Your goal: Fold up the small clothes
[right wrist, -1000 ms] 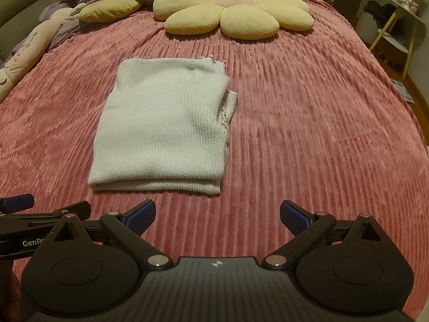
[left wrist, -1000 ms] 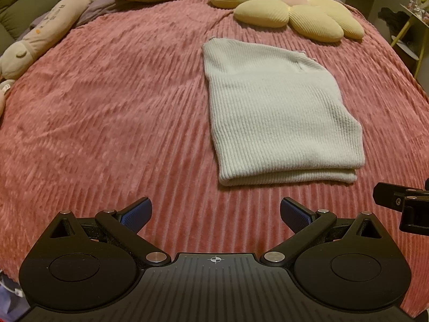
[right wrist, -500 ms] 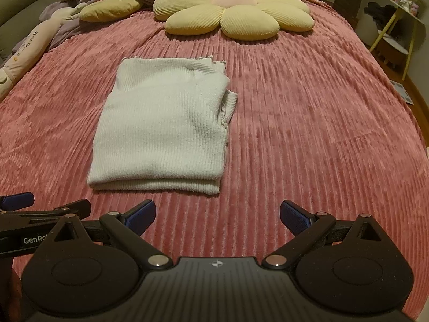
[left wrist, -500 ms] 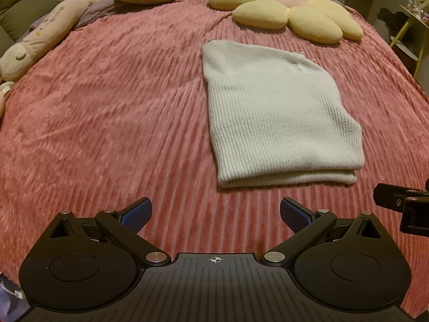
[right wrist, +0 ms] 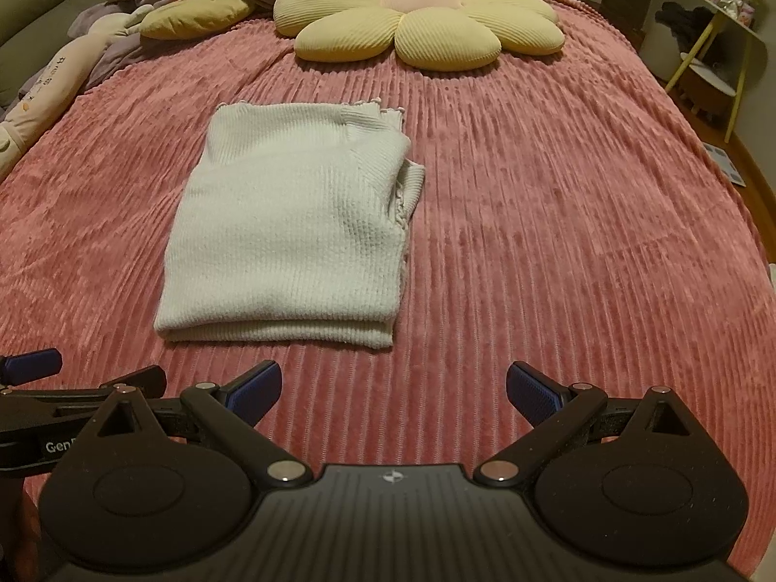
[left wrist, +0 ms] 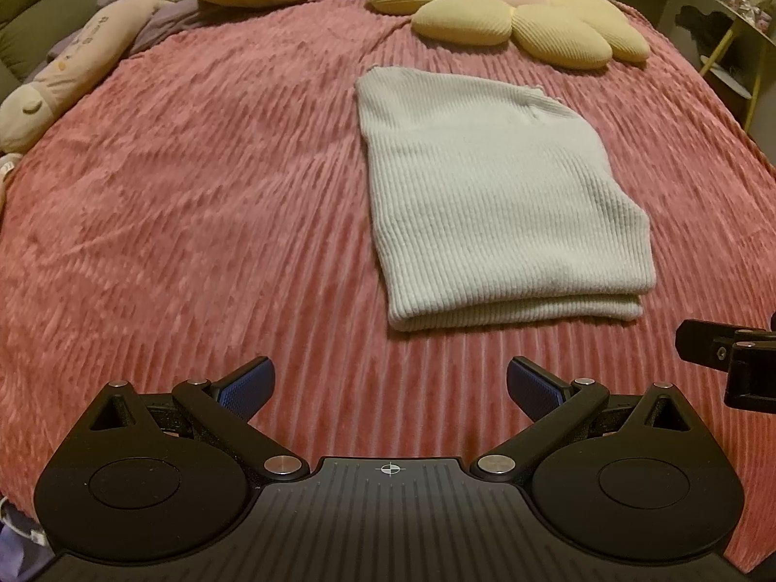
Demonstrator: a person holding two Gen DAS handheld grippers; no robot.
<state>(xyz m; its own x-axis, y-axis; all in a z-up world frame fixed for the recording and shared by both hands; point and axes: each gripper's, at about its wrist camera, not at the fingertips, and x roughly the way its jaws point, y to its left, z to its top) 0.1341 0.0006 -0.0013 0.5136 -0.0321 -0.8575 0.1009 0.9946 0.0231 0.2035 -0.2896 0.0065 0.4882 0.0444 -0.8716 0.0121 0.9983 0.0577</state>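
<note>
left tongs (left wrist: 387,388) released | right tongs (right wrist: 394,388) released | folded sweater (right wrist: 291,228) near edge ahead, apart | pink bedspread (right wrist: 557,223) bare rightward

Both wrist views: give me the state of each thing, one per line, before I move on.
White knit top: folded, flat on the bedspread, not held.
Left gripper: open, empty, short of the top.
Right gripper: open, empty, short of the top.
Pink bedspread: spread flat.
Flower cushion: lying beyond the top, apart from it.
</note>
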